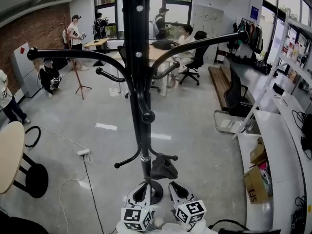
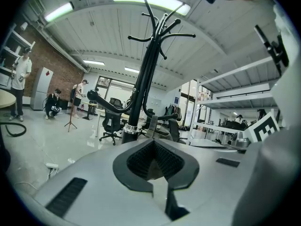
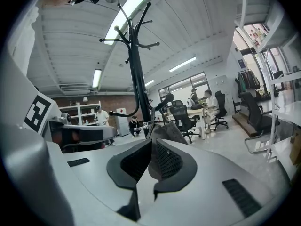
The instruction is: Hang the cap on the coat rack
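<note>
One cap (image 1: 163, 168), one rack (image 1: 139, 82), two grippers. The left gripper (image 2: 153, 161) and right gripper (image 3: 151, 163) each have their fingers closed on the cap's grey cloth, which runs out from between them and sits just ahead of the fingertips. The double hold probably keeps the soft cap spread and steady so it can be slipped over a hook. The rack's pole stands straight beyond the fingers. Two low hooks branch off there, a left hook (image 1: 122, 164) and a right hook (image 1: 169, 157). The right hook is at the cap, touching or just behind it; I cannot tell which.
</note>
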`<state>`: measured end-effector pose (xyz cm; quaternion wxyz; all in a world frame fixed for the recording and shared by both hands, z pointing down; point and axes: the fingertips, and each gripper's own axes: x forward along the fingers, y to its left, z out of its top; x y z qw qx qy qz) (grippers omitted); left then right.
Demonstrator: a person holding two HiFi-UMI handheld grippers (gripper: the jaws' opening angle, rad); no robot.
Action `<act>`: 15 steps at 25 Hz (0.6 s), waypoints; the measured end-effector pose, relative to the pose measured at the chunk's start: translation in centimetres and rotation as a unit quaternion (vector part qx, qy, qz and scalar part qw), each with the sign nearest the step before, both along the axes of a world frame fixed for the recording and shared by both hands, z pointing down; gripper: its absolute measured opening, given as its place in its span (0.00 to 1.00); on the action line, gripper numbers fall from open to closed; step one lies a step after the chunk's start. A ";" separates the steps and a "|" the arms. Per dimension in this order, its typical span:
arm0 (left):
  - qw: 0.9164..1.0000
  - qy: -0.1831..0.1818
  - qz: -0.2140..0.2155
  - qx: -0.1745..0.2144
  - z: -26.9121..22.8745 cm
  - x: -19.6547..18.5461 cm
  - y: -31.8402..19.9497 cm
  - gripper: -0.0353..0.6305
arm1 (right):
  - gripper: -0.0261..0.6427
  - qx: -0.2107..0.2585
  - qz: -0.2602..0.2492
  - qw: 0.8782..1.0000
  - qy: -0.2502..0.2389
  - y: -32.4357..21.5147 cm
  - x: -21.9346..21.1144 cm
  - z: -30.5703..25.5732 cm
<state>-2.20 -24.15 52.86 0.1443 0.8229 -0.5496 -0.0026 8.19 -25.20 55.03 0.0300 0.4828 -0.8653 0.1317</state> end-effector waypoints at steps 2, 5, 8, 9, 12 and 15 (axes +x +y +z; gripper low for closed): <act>1.000 0.000 0.001 0.000 0.0 0.3 0.1 0.06 | 0.09 0.000 -0.005 1.000 0.001 0.2 0.1 -0.1; 1.000 -0.003 0.004 -0.003 0.0 0.9 0.5 0.06 | 0.08 -0.002 -0.014 1.000 0.002 0.6 0.1 -0.1; 1.000 -0.009 0.008 -0.005 0.2 1.5 1.3 0.06 | 0.07 -0.005 -0.020 1.000 0.002 1.2 0.5 0.3; 1.000 -0.010 0.008 -0.006 0.3 1.7 1.6 0.06 | 0.07 -0.007 -0.021 1.000 0.002 1.2 0.6 0.4; 1.000 -0.010 0.004 -0.008 0.4 1.7 2.0 0.06 | 0.07 -0.010 -0.023 1.000 -0.004 1.4 0.6 0.5; 1.000 -0.009 0.002 -0.006 0.2 1.4 2.2 0.06 | 0.07 -0.015 -0.024 1.000 -0.002 1.9 0.5 0.6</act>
